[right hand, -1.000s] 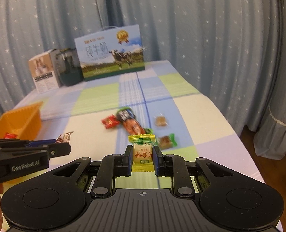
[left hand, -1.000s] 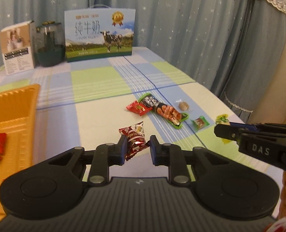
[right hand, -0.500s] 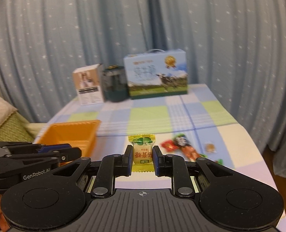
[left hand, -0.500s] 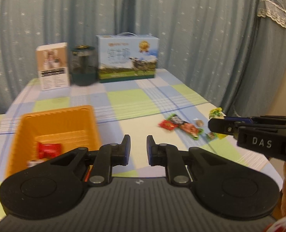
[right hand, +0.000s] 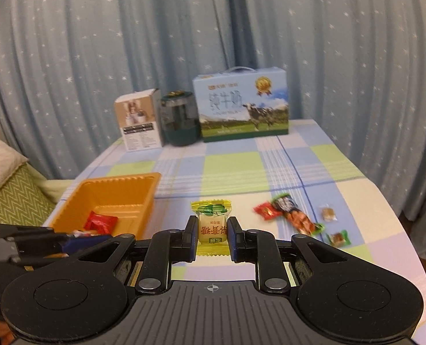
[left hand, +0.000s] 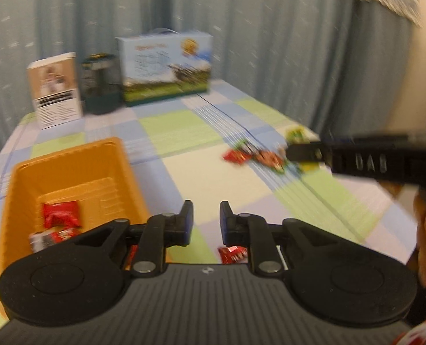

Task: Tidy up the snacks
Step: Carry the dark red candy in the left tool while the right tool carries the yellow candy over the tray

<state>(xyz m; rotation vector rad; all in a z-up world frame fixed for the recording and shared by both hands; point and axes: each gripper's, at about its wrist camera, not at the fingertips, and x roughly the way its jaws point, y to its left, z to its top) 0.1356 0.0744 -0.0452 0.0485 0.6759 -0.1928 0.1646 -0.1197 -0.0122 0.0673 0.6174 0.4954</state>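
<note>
Between the right gripper [right hand: 212,237] pads sits a yellow-and-green wrapped candy [right hand: 212,222], pinched firmly at its sides. Best carry it left over the orange plastic tray [right hand: 144,181], clear its near rim, and release low so it drops beside the red wrappers [right hand: 100,220]. Alongside, the left gripper [left hand: 205,221] is nearly closed and holds nothing. Farther right, loose snacks [right hand: 295,215] lie near the table edge [right hand: 397,221]; mid-table is free room.
</note>
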